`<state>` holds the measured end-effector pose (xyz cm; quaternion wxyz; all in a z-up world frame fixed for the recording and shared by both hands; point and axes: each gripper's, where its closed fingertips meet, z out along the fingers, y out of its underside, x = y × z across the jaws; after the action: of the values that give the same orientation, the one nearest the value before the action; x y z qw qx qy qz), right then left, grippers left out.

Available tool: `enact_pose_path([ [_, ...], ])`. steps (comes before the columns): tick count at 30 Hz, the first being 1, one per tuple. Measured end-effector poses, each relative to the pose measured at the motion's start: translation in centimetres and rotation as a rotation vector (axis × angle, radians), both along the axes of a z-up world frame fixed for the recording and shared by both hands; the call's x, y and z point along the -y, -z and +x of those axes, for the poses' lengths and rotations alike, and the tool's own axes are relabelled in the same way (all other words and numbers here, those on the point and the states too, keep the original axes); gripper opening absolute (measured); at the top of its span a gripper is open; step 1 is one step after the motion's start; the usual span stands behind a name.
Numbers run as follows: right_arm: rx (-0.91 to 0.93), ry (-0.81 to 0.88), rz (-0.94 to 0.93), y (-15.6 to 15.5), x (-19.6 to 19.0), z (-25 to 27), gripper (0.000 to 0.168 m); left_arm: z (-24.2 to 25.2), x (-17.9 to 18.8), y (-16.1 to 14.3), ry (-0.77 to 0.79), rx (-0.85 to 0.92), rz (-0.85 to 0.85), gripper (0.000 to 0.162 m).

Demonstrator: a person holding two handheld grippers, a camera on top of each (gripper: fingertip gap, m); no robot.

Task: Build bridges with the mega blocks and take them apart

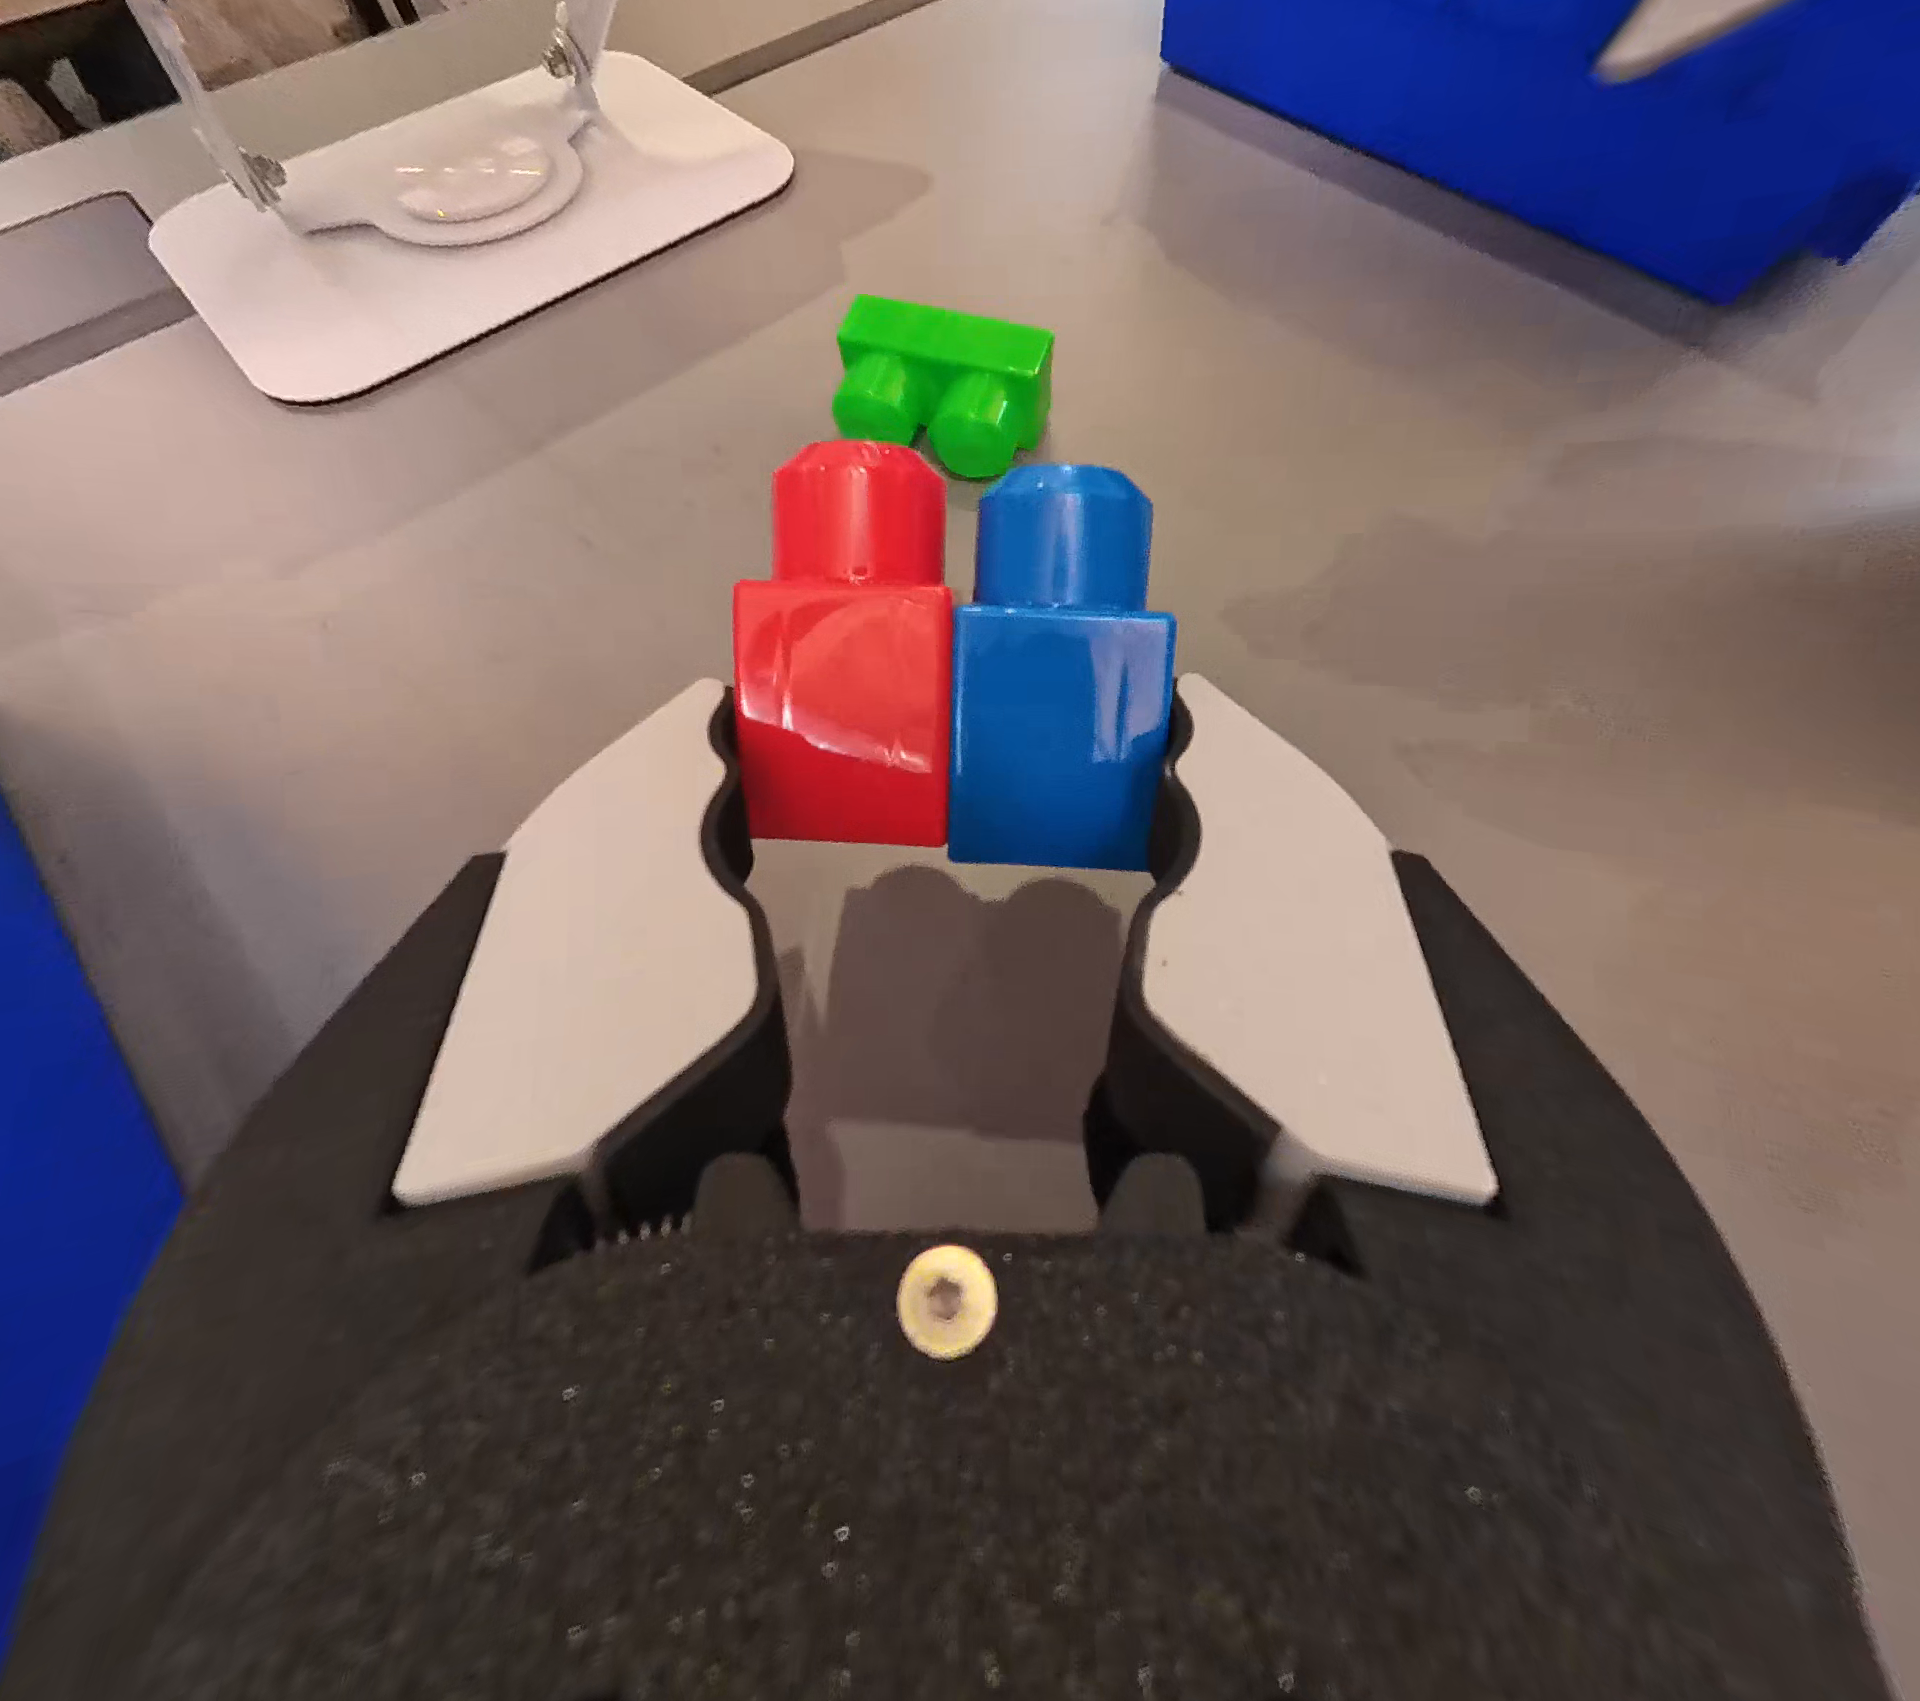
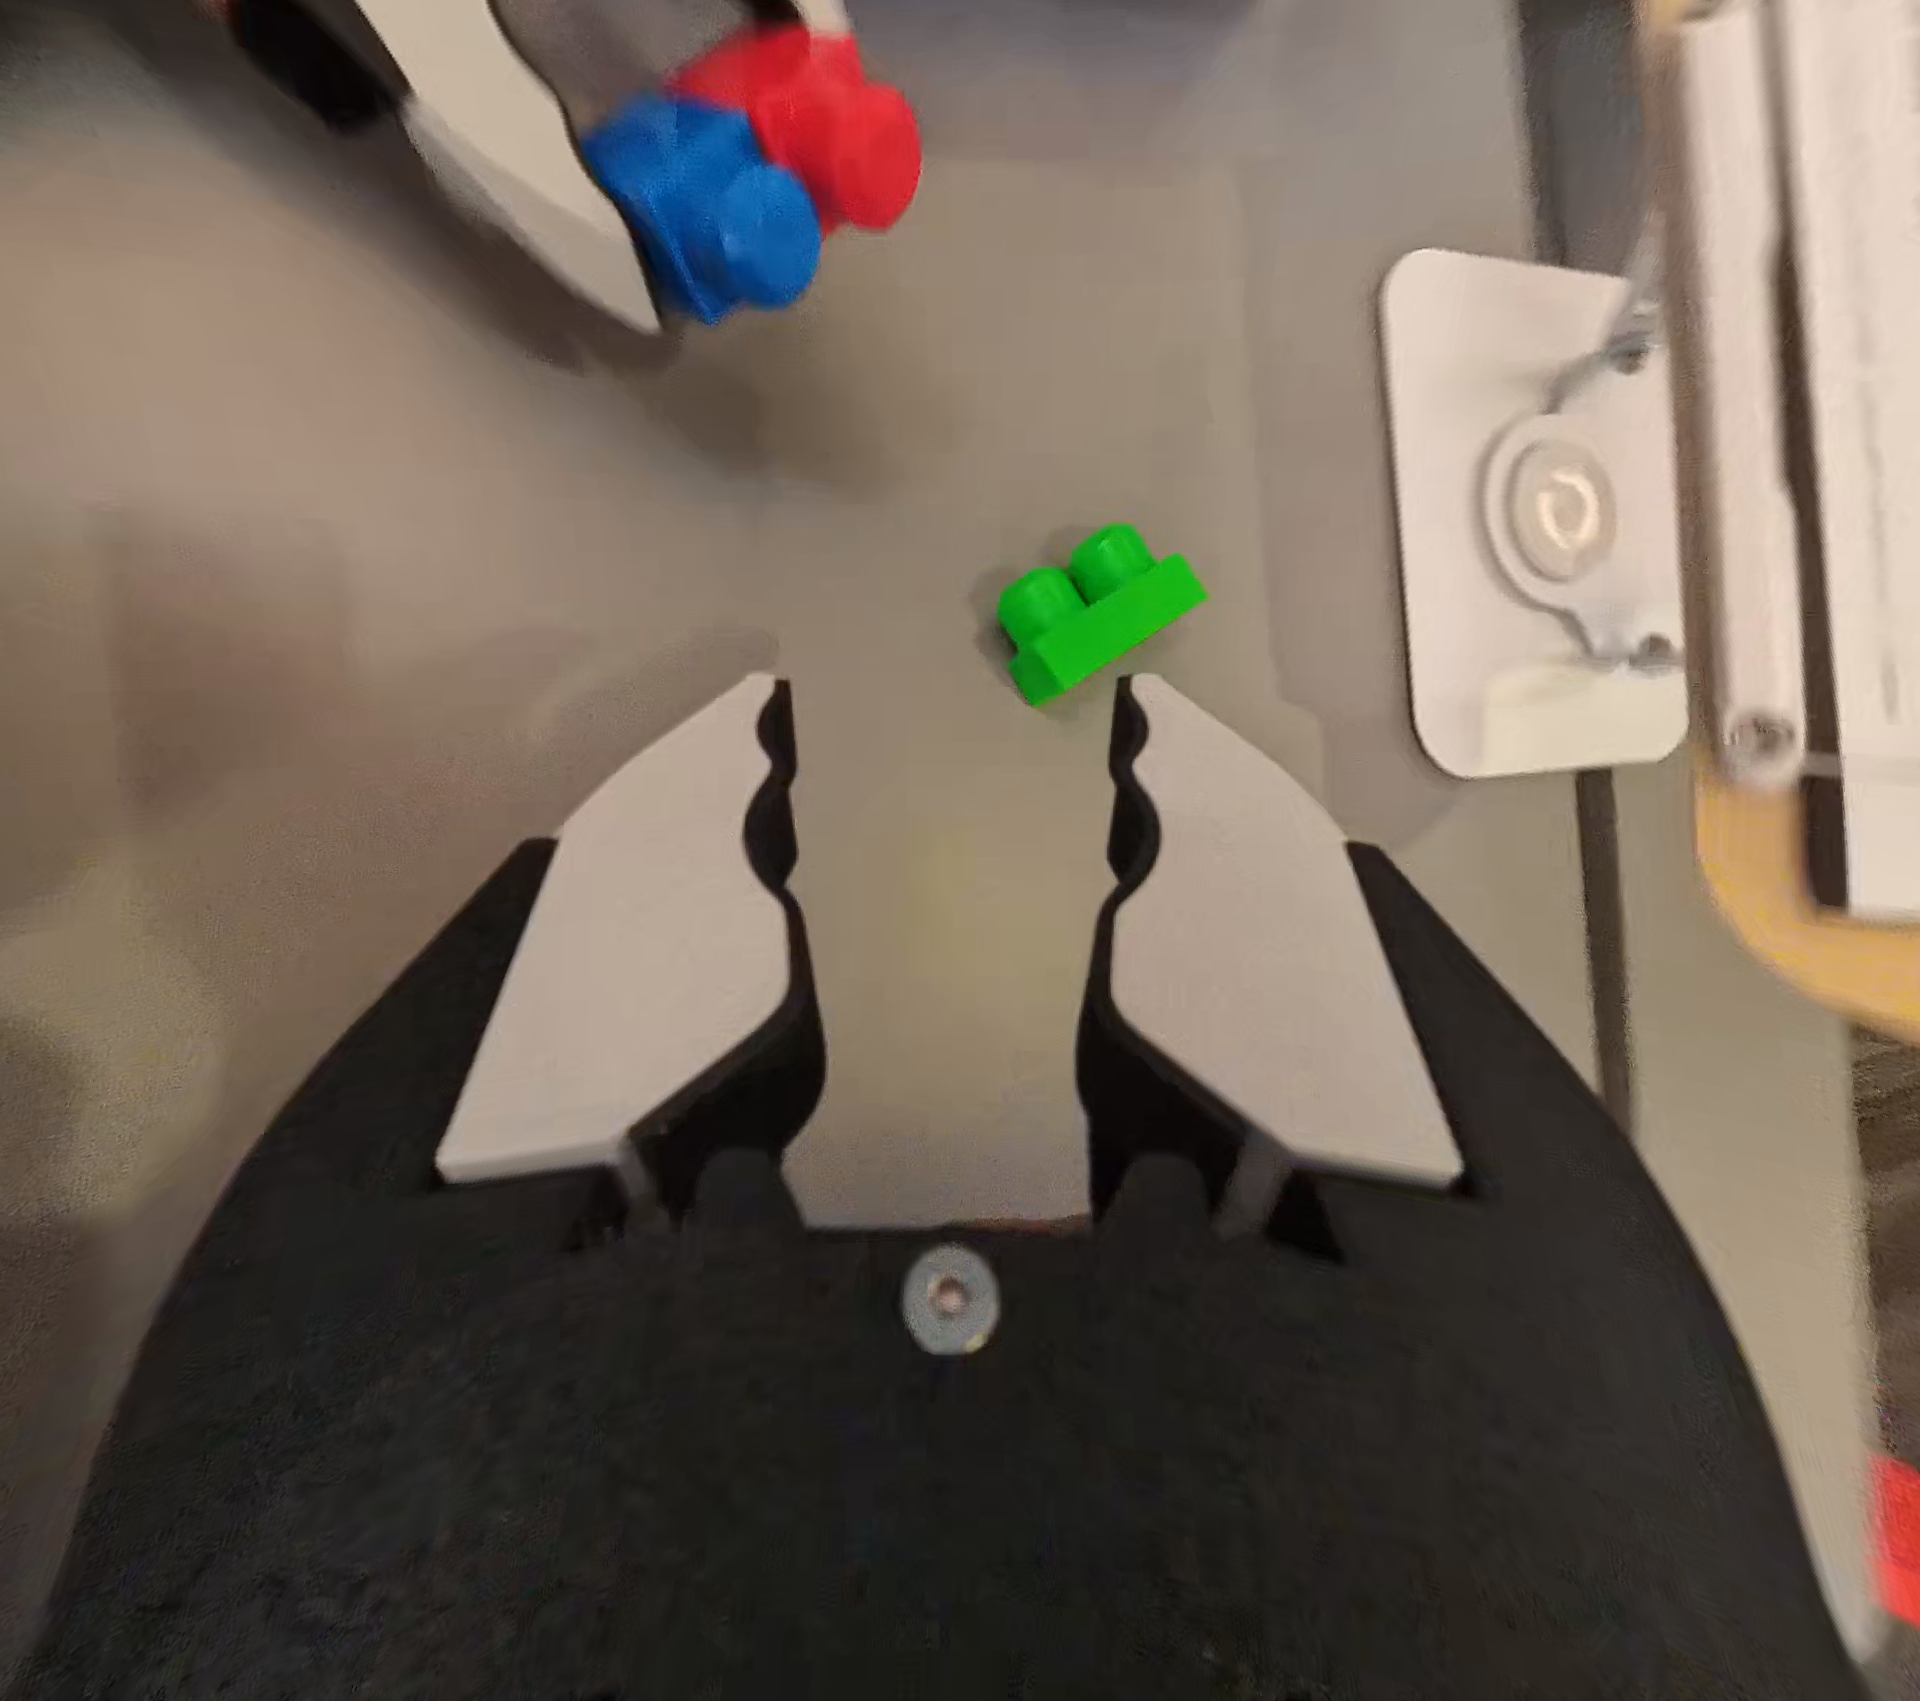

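Note:
My left gripper is shut on a red block and a blue block, held side by side between its fingertips above the grey table, studs pointing forward. They show again, blurred, at the upper left of the right wrist view, red block and blue block. A green two-stud block lies on its side on the table just beyond them. My right gripper is open and empty above the table, with the green block just beyond its right fingertip.
A blue bin stands at the back right in the left wrist view. A white stand with a flat base plate sits at the back left; its base is right of the green block in the right wrist view.

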<state>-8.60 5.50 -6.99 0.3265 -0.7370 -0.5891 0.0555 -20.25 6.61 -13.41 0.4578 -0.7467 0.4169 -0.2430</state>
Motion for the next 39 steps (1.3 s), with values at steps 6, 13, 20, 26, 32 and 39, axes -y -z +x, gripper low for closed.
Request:
enact_pose_path([
  [6,0.382,-0.255,-0.137,6.6,-5.7,-0.9,0.059,0.2,0.8,0.1,0.039,0.036,-0.012,0.074],
  [13,0.483,-0.391,-0.194,9.7,-8.4,-2.7,0.072,-0.9,0.8,0.3,0.039,0.054,-0.037,0.074],
  [20,0.609,-0.387,-0.190,12.0,-9.2,-0.9,0.063,-1.0,0.9,0.9,0.050,0.044,-0.068,0.075],
  [26,0.280,-0.233,-0.157,6.7,-8.6,-1.5,0.063,-0.5,0.7,0.1,0.061,0.068,-0.029,0.074],
  [32,-0.470,-0.107,-0.198,-4.2,-6.4,-3.2,0.063,1.6,-0.6,-5.1,0.152,0.296,-0.027,0.074],
  [39,-1.125,-0.122,-0.251,-12.8,-5.0,-4.1,0.062,6.4,-1.9,-11.2,0.374,0.555,-0.044,0.074],
])
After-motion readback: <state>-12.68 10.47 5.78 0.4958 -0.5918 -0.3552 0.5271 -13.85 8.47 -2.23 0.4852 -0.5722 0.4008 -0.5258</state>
